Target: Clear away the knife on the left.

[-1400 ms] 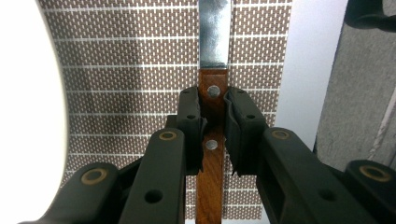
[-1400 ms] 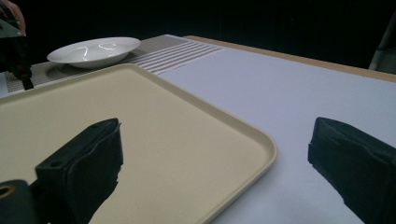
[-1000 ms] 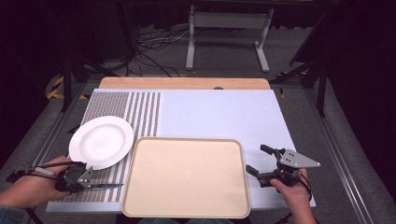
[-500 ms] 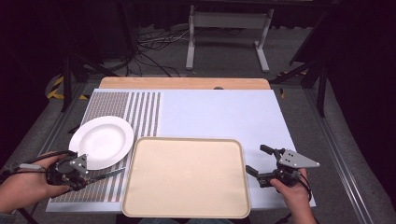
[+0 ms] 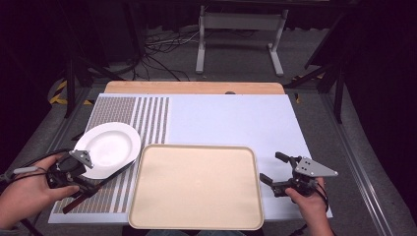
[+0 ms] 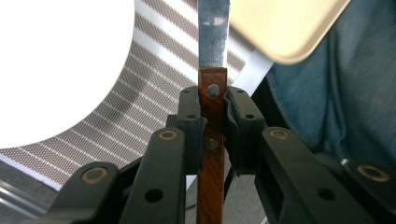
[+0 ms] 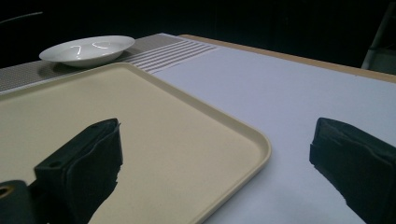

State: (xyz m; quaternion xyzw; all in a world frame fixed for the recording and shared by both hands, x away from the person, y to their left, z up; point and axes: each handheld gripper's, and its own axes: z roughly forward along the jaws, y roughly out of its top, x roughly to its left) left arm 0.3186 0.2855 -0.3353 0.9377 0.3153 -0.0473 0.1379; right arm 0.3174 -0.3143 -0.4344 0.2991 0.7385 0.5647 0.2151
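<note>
One knife (image 6: 213,98) with a wooden handle, clamped between the jaws of the left gripper (image 5: 74,169), blade over the striped mat (image 5: 133,113) just beside one white plate (image 5: 108,147), one empty beige tray (image 5: 196,187) centre, right gripper (image 5: 275,169) spread wide, holding nothing, beside the tray's right edge

A white plate (image 5: 108,147) sits on a grey-and-white striped mat (image 5: 147,118); the tray (image 5: 196,221) is beige, the knife (image 6: 212,140) handle apparently reddish-brown wood.
</note>
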